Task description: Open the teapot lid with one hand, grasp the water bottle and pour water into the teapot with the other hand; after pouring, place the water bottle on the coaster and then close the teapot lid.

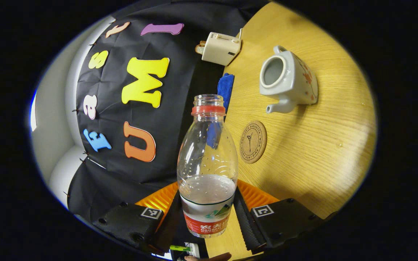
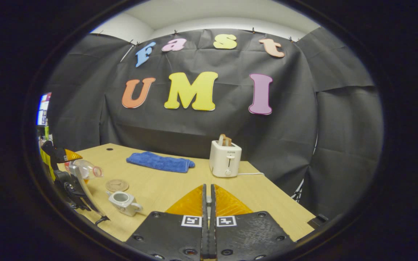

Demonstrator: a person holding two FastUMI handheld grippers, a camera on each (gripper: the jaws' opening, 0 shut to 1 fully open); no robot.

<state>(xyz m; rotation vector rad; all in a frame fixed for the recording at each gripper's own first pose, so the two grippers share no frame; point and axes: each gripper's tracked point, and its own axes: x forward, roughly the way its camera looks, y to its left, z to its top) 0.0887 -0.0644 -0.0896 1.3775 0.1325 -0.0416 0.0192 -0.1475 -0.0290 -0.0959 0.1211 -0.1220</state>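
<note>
Left gripper (image 1: 209, 217) is clamping the water bottle (image 1: 208, 170) low on its body, uncapped and part full, held off the table (image 1: 314, 152). Teapot (image 1: 288, 80) is sitting lidless at two o'clock of the bottle, with the coaster (image 1: 253, 141) between them. Right gripper (image 2: 207, 203) is showing its fingers pressed together; I cannot tell whether they are pinching the lid. Pouring appears finished or pending; seating the bottle upright on the coaster is what the next move calls for.

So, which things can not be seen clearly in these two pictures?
- Teapot lid: whether the right claw holds it; the fingers look closed together, any lid hidden.
- Water bottle base: left gripper view, cut off low between the left claw fingers.
- Teapot water level: right gripper view, too small.
</note>
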